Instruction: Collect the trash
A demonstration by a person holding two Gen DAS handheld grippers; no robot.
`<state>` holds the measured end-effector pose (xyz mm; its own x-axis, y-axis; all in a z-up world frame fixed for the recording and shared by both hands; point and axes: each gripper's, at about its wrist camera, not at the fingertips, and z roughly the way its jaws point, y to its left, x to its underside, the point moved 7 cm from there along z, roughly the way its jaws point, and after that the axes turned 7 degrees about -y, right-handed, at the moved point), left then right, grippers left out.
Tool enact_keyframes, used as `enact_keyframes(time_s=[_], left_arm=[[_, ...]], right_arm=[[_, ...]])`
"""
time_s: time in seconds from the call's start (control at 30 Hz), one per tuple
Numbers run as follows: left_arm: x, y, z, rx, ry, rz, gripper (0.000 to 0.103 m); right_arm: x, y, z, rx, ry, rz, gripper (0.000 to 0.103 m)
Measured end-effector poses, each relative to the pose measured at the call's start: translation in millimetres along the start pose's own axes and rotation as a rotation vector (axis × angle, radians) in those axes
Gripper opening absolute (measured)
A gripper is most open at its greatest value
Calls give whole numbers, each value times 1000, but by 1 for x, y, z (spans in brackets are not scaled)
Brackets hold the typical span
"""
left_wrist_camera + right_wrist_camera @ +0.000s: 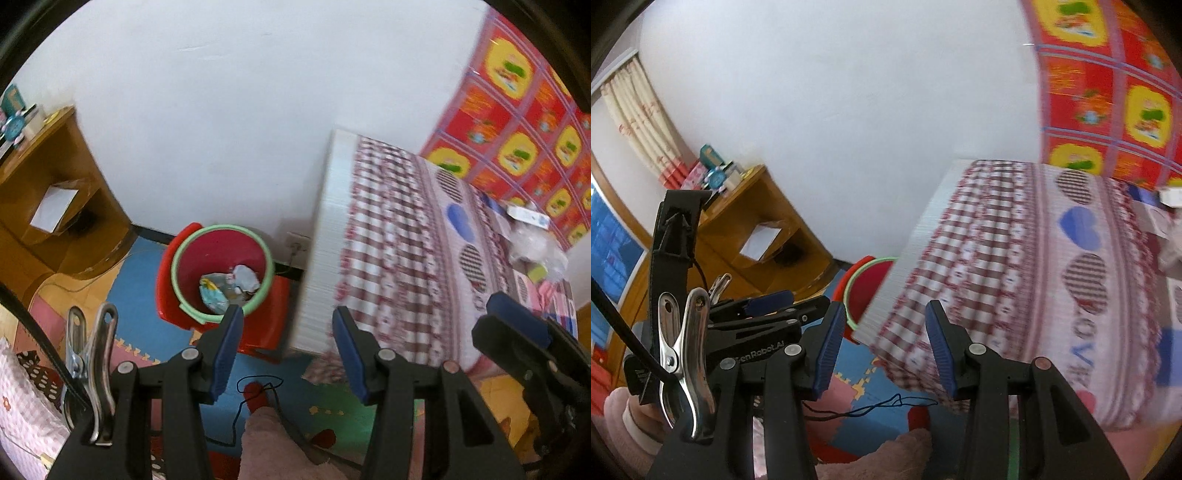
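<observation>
A red bin with a green rim [221,273] stands on the floor by the wall, beside the bed corner. It holds crumpled white paper [245,277] and a blue-and-yellow wrapper [213,295]. My left gripper [288,350] is open and empty, hovering above the floor just right of the bin. My right gripper [885,349] is open and empty, over the bed's near corner; it also shows at the right of the left wrist view [517,325]. The bin's rim [866,273] peeks out behind the bed in the right wrist view. Clear plastic and small packages [535,247] lie on the bed.
The bed with a checked red-and-white cover [406,251] fills the right side. A wooden corner shelf [55,199] stands at the left. Coloured foam mats [155,266] cover the floor. A wall socket [297,245] sits behind the bin. My slippered foot [258,395] is below.
</observation>
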<state>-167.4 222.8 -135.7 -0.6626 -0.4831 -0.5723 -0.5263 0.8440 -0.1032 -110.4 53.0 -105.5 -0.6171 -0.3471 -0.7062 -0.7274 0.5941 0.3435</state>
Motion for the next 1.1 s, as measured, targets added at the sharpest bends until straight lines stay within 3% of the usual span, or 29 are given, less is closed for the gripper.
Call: enact_keyframes(time_s=[0.63,1.1], left_arm=[[12,-185,-16,169,-8,178,53],[-13,-299,18,301,11,317,53]], right_arm=[[24,-136,-126,210,-124,167,46],[14,-229,-160,386,-172,286,46]])
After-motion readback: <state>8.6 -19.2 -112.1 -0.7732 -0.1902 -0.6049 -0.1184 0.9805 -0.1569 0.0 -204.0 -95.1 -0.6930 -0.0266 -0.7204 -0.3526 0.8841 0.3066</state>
